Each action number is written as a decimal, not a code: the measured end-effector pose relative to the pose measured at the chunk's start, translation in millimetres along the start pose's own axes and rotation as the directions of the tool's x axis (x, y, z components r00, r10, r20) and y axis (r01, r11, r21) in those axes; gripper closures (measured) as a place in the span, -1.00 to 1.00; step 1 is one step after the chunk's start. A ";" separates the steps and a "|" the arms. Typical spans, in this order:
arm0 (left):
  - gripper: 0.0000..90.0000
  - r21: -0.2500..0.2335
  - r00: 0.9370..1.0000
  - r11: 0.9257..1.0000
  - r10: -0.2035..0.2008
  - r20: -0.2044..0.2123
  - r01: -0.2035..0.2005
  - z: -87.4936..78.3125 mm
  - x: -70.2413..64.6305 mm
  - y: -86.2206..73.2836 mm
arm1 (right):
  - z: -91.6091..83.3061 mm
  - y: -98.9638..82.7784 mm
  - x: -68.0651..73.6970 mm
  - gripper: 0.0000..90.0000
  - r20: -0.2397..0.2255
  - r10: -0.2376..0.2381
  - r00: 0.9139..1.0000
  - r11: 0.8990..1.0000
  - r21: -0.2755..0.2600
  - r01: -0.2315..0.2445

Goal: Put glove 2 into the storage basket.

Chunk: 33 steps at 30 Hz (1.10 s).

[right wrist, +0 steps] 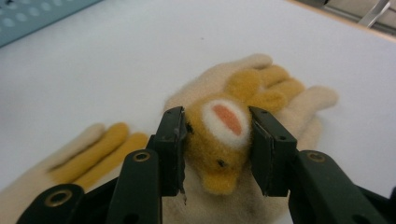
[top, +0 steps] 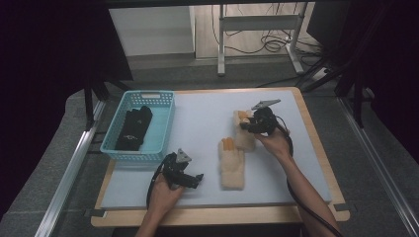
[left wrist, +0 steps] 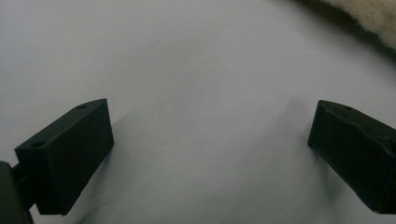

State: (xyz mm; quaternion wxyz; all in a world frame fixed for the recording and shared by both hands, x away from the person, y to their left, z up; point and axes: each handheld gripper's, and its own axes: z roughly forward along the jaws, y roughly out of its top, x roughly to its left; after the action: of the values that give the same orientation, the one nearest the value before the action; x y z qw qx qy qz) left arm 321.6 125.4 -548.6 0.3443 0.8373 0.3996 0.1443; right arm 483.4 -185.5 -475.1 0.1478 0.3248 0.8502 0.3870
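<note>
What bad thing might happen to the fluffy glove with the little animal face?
The right gripper pinches just the raised animal face on the far glove, so the soft fleece may slip free when lifted. The near glove lies right beside it and might get dragged along. The blue basket already holds black gloves, so a drop could land on them.
</note>
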 end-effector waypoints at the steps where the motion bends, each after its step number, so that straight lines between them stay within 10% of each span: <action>1: -0.99 0.000 1.000 1.000 0.000 0.000 0.000 0.0 0.0 0.0 | -6.5 1.4 2.9 0.29 -0.005 -0.002 1.000 1.000 -0.006 0.002; 17: -0.99 -0.002 1.000 1.000 0.000 -0.001 0.000 0.1 0.0 0.0 | -73.5 5.0 70.6 0.28 -0.115 -0.040 0.993 0.999 -0.016 0.038; 33: -0.99 -0.002 1.000 1.000 0.001 -0.001 -0.001 0.1 0.0 0.0 | -25.6 -34.9 113.7 0.25 -0.178 0.036 0.983 0.991 0.135 -0.012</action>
State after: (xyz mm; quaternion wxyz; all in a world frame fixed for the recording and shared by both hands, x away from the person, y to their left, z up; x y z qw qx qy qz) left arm 321.7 125.4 -548.6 0.3448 0.8371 0.3992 0.1451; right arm 370.5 -141.1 -484.6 0.0436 0.3080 0.8799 0.3591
